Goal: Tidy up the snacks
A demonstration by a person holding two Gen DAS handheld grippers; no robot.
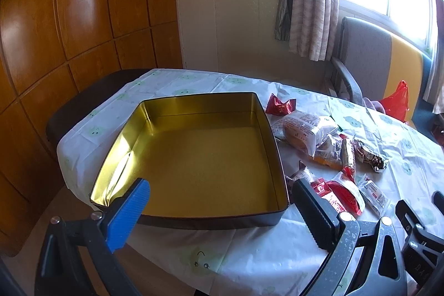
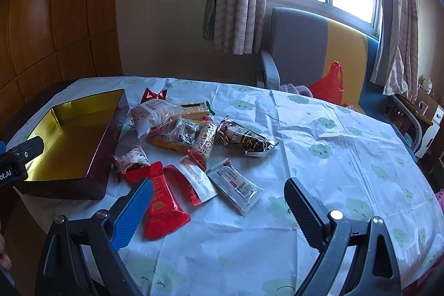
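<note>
Two grippers hang over a table covered with a white cloth printed with green clouds, and both are empty. The left gripper has its jaws spread wide above the near edge of the square tin, which stands toward the left edge of the tabletop with its gold inside bare. The right gripper is also wide open, above the near part of the table, its blue finger just over a red packet. The snacks lie in a loose heap directly right of the tin, on the cloth: a clear bag with a cake, a dark foil bar, a small clear sachet, a white and red packet, a small red candy at the far side. Behind the far edge stands a grey and yellow chair with a red plastic bag on it.
</note>
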